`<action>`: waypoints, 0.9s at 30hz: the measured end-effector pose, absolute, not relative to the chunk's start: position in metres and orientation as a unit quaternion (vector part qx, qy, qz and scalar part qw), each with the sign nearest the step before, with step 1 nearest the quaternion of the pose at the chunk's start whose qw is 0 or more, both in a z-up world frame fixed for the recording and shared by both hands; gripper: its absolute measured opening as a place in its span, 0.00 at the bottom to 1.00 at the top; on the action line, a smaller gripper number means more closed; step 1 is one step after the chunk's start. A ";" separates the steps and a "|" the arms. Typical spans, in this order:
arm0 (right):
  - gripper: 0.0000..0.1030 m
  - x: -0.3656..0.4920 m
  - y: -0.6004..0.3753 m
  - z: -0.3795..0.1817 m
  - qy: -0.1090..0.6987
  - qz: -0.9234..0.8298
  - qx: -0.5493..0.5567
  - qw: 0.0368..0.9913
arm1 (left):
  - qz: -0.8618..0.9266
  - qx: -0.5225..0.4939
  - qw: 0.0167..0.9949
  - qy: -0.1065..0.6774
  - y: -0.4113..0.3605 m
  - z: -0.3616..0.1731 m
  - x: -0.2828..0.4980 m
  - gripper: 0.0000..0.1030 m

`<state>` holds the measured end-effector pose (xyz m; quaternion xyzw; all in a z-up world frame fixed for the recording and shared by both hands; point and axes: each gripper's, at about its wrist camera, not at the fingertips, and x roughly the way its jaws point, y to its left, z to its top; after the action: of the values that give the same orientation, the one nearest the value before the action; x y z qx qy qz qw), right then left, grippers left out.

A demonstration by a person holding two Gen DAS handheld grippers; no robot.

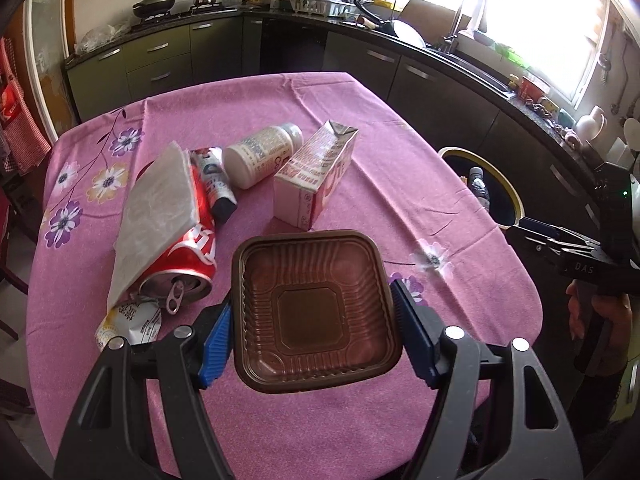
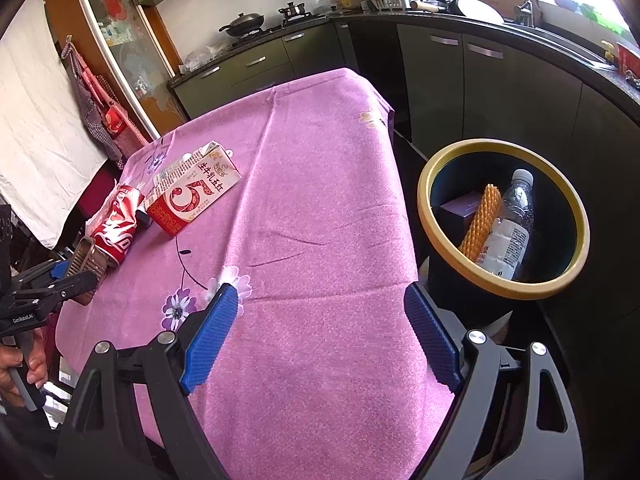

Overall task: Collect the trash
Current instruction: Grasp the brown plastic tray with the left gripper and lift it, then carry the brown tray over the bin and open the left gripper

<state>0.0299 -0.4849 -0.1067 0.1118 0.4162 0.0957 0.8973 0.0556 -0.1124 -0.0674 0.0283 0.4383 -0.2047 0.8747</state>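
My left gripper (image 1: 312, 328) is shut on a brown plastic tray (image 1: 312, 308), held over the near edge of the pink tablecloth (image 1: 260, 96); the tray also shows in the right wrist view (image 2: 86, 258). Beyond it lie a crushed red cola can (image 1: 188, 256) under a grey packet (image 1: 156, 208), a tube (image 1: 216, 184), a white bottle (image 1: 260, 156), a milk carton (image 1: 316, 176) and a crumpled wrapper (image 1: 128, 324). My right gripper (image 2: 320, 336) is open and empty over the table's right edge, next to the yellow-rimmed bin (image 2: 440, 184).
The bin (image 1: 516, 200) stands on the floor right of the table and holds a clear water bottle (image 2: 516, 216), a yellow ribbed object (image 2: 482, 220) and a purple box (image 2: 460, 208). Dark kitchen cabinets (image 2: 500, 92) run behind.
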 end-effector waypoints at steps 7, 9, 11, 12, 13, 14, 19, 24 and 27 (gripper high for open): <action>0.82 0.013 -0.524 -0.090 0.388 0.051 0.132 0.910 | -0.276 0.060 0.871 0.403 -0.168 -0.040 0.066 0.66; 0.82 0.006 -0.539 -0.086 0.380 0.033 0.141 0.914 | -0.298 0.076 0.868 0.391 -0.192 -0.033 0.070 0.66; 0.82 -0.001 -0.556 -0.084 0.372 0.014 0.150 0.916 | -0.323 0.090 0.861 0.383 -0.218 -0.027 0.074 0.66; 0.82 -0.004 -0.564 -0.083 0.369 0.005 0.154 0.917 | -0.334 0.096 0.857 0.380 -0.231 -0.025 0.077 0.66; 0.82 -0.008 -0.571 -0.083 0.366 -0.004 0.159 0.917 | -0.347 0.101 0.853 0.378 -0.245 -0.024 0.080 0.66; 0.82 -0.011 -0.579 -0.083 0.364 -0.011 0.164 0.917 | -0.360 0.105 0.847 0.375 -0.260 -0.023 0.084 0.66; 0.82 -0.022 -0.610 -0.089 0.357 -0.036 0.186 0.915 | -0.412 0.115 0.821 0.377 -0.332 -0.025 0.111 0.66; 0.82 -0.028 -0.633 -0.098 0.356 -0.051 0.208 0.909 | -0.442 0.126 0.793 0.401 -0.407 -0.048 0.146 0.66; 0.82 -0.031 -0.644 -0.104 0.357 -0.059 0.219 0.906 | -0.443 0.141 0.784 0.411 -0.444 -0.068 0.163 0.66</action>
<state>-0.0312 -0.6444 -0.1037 0.2194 0.3566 -0.0591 0.9062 0.1625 -0.4438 -0.0676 0.1408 0.4110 -0.4432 0.7841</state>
